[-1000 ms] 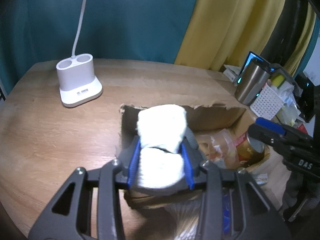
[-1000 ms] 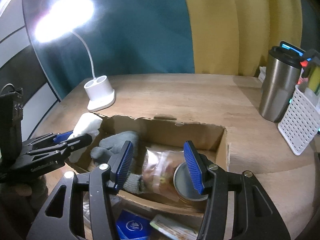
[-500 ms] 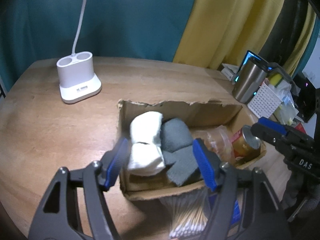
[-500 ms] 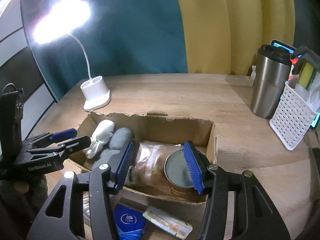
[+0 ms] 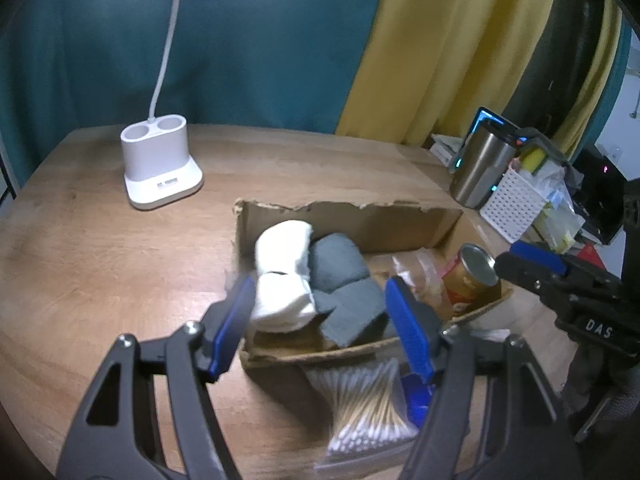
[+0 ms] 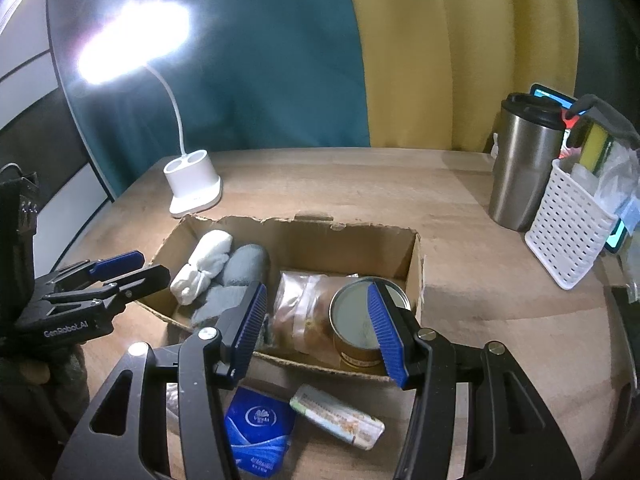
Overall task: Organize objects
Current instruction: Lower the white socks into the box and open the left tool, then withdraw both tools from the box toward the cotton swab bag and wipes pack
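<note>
An open cardboard box [image 5: 348, 216] [image 6: 416, 264] sits on the wooden table. In it lie a white sock roll [image 5: 284, 276] [image 6: 204, 264], a grey sock roll [image 5: 340, 280] [image 6: 236, 276], a clear bag of food [image 6: 300, 308] and a gold can [image 5: 472, 272] [image 6: 356, 320]. My left gripper [image 5: 320, 312] is open and empty, just above the box's near left end. My right gripper [image 6: 316, 320] is open and empty over the box's near side, and it shows in the left wrist view [image 5: 532, 264].
In front of the box lie a bag of cotton swabs [image 5: 368, 408], a blue tissue pack [image 6: 256, 428] and a small wrapped bar [image 6: 340, 416]. A white desk lamp [image 5: 160, 168] [image 6: 192, 180] stands at the back left. A steel tumbler [image 6: 520, 160] and a white basket [image 6: 568, 224] stand at the right.
My left gripper opened and let go of the white sock roll, which now lies in the box beside the grey roll. The left gripper has drawn back. The right gripper stayed open.
</note>
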Demonstrator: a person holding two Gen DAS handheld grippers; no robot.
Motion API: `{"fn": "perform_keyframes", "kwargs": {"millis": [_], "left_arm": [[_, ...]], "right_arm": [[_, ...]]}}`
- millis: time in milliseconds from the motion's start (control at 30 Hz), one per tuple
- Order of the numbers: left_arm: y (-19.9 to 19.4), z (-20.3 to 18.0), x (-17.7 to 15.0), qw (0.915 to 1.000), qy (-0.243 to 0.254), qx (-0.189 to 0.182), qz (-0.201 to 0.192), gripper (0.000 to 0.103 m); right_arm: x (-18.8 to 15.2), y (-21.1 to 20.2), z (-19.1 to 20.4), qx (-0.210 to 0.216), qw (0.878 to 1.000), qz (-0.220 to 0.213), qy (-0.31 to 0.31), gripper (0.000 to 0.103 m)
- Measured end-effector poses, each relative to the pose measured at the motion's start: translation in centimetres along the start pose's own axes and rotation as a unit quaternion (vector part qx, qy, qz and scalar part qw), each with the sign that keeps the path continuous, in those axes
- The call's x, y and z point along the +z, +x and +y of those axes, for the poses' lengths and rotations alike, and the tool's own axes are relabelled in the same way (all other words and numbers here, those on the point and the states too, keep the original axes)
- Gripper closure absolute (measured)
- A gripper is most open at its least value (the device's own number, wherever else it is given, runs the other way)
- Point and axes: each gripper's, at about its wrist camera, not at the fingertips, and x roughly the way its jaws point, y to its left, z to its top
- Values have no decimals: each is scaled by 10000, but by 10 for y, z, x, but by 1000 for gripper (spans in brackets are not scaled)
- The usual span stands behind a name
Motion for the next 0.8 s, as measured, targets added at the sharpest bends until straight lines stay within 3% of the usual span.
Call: {"fn": "perform_keyframes", "kwargs": {"millis": [367,500,800], "left_arm": [[-11,-9,-10,10000,40,-42,-28,34],[-14,-13,-16,10000,68,-51,-18,34],[-18,-19,-27,9999,98,-61,44,34]], "right_arm": [[-13,-11,-1,-93,9999,-25,32,47],[-18,-16,-3,-87,9999,-54,46,36],[-33,-21,-8,-107,9999,9,92,36]]}}
